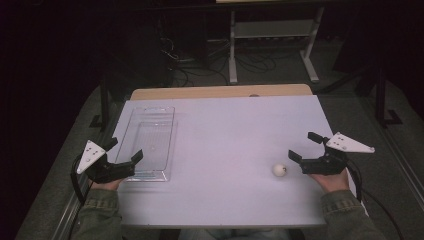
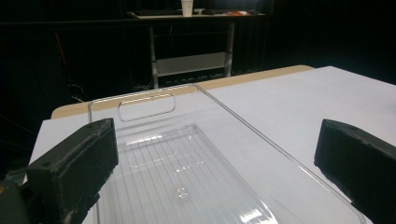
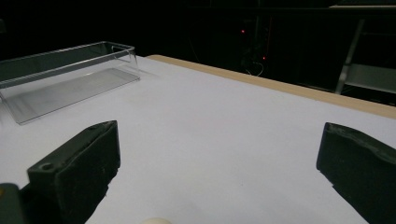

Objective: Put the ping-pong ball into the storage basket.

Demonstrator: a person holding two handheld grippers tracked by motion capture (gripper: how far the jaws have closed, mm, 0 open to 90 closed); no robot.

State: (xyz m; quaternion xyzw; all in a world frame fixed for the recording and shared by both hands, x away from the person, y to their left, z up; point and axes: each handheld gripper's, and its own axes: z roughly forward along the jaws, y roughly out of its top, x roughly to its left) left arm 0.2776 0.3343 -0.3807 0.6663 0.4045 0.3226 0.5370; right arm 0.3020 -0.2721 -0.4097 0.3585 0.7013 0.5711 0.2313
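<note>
The tabletop (image 1: 225,145) is white with a strip of bare wood along its far edge, and it stands in a dark room with a metal frame (image 1: 272,42) and loose cables on the floor behind it. On its left part lies a clear plastic tray (image 1: 150,142), long and shallow, set lengthwise from the near side to the far side; its bottom is ribbed and its far end wall has a handle slot cut in it, seen in the left gripper view.

The left gripper (image 1: 125,155) hangs at the near left corner of the tray, jaws spread wide and released, with nothing between them. From its own camera the jaws straddle the tray's near end, one over the left rim and one beyond the right rim; I cannot tell whether either touches the plastic.

The right gripper (image 1: 302,145) sits low at the right part of the tabletop, also released, jaws wide apart and empty.

A small white ball (image 1: 279,170) rests on the tabletop just beside the right gripper's nearer jaw, to its left in the high view, well apart from the tray. In the right gripper view its top peeks in at the bottom edge between the jaws.
</note>
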